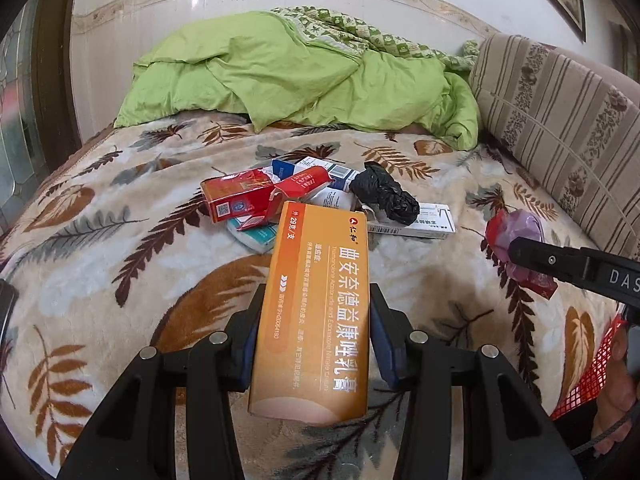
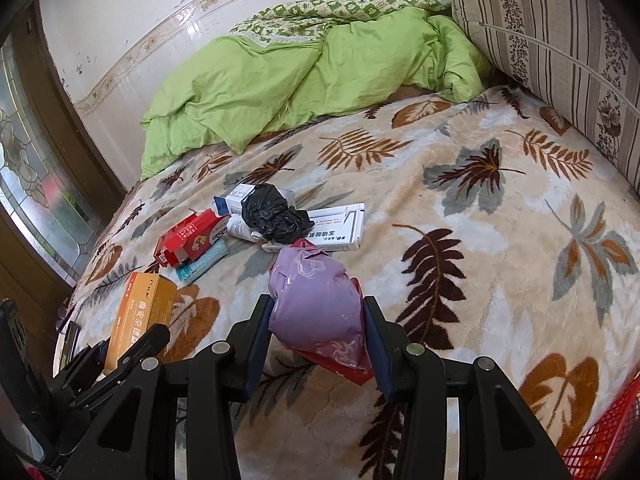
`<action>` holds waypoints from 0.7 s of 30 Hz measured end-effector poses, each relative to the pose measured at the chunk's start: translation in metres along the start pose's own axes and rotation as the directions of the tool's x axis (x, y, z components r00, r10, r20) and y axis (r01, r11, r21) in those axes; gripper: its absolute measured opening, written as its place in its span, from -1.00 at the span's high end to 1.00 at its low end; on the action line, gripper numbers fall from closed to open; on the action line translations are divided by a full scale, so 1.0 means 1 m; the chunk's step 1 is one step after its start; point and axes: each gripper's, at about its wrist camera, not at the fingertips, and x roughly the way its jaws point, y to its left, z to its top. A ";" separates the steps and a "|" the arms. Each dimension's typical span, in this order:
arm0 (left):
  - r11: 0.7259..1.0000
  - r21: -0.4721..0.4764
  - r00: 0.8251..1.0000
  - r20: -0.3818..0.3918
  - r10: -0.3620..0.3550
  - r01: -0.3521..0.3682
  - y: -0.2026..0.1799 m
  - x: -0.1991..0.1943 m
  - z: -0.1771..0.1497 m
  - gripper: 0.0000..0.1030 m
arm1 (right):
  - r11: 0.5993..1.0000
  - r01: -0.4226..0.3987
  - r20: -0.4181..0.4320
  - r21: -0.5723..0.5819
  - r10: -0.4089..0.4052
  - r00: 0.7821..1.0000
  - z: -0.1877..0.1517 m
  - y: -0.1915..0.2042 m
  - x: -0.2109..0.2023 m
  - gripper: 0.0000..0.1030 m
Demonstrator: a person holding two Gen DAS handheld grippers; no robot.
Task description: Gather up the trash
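Orange carton (image 1: 310, 312) clamped in left gripper (image 1: 314, 336) above the leaf-print blanket (image 2: 460, 200). Right gripper (image 2: 318, 336) pinches a purple wrapper (image 2: 316, 304), seemingly with red packaging beneath. Remaining litter (image 2: 256, 224) lies beyond.

Left gripper (image 1: 314, 320) clamps an upright carton (image 1: 310, 312); right gripper (image 2: 316, 328) clamps a plastic pouch (image 2: 316, 304), at the left gripper's 2 o'clock. On the blanket (image 2: 460, 208) at 12 o'clock ahead: a crumpled bag (image 2: 276, 218) atop flattened boxes (image 2: 340, 228). Quilt (image 2: 260, 88) behind the pile; cushion (image 2: 560, 52) at 2 o'clock; basket (image 2: 604, 440) at 4 o'clock.
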 end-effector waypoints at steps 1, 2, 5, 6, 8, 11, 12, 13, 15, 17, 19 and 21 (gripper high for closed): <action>1.000 0.005 1.000 -0.001 0.002 -0.002 -0.002 0.000 0.000 0.13 | 1.000 0.001 0.000 0.001 -0.001 1.000 0.000 0.000 0.000 0.08; 1.000 0.011 1.000 -0.001 0.006 -0.006 -0.003 0.001 -0.001 0.13 | 1.000 0.002 0.000 0.001 -0.002 1.000 0.000 0.000 0.000 0.08; 1.000 0.016 1.000 -0.005 0.005 -0.005 -0.005 0.002 -0.001 0.13 | 1.000 0.007 -0.002 0.002 -0.007 1.000 -0.001 -0.001 0.001 0.08; 1.000 0.017 1.000 -0.006 0.005 -0.005 -0.005 0.003 -0.001 0.13 | 1.000 0.010 -0.002 0.002 -0.010 1.000 -0.001 -0.001 0.001 0.08; 1.000 0.018 1.000 -0.008 0.008 -0.008 -0.005 0.003 -0.001 0.13 | 1.000 0.012 -0.002 0.001 -0.012 1.000 -0.001 -0.001 0.001 0.08; 1.000 0.019 1.000 -0.009 0.009 -0.009 -0.005 0.004 -0.001 0.13 | 1.000 0.014 -0.001 0.000 -0.014 1.000 0.000 -0.001 0.001 0.08; 1.000 0.018 1.000 -0.009 0.010 -0.010 -0.005 0.004 -0.001 0.13 | 1.000 0.015 -0.001 -0.001 -0.015 1.000 0.000 -0.001 0.001 0.08; 1.000 0.019 1.000 -0.009 0.011 -0.011 -0.004 0.004 -0.001 0.13 | 1.000 0.018 -0.001 -0.003 -0.018 1.000 0.000 -0.001 0.001 0.08; 1.000 0.017 1.000 -0.010 0.010 -0.010 -0.005 0.004 -0.001 0.13 | 1.000 0.024 -0.002 -0.007 -0.024 1.000 0.000 -0.001 0.001 0.08; 1.000 0.016 1.000 -0.010 0.010 -0.010 -0.005 0.004 -0.001 0.13 | 0.999 0.031 -0.002 -0.012 -0.031 1.000 0.000 -0.001 0.001 0.08; 1.000 0.018 1.000 -0.010 0.010 -0.010 -0.005 0.004 -0.001 0.13 | 0.999 0.037 -0.001 -0.015 -0.037 0.999 0.000 -0.001 0.001 0.08; 1.000 0.017 1.000 -0.010 0.009 -0.009 -0.005 0.004 -0.001 0.13 | 0.999 0.051 0.003 -0.018 -0.051 0.999 0.000 0.000 0.001 0.08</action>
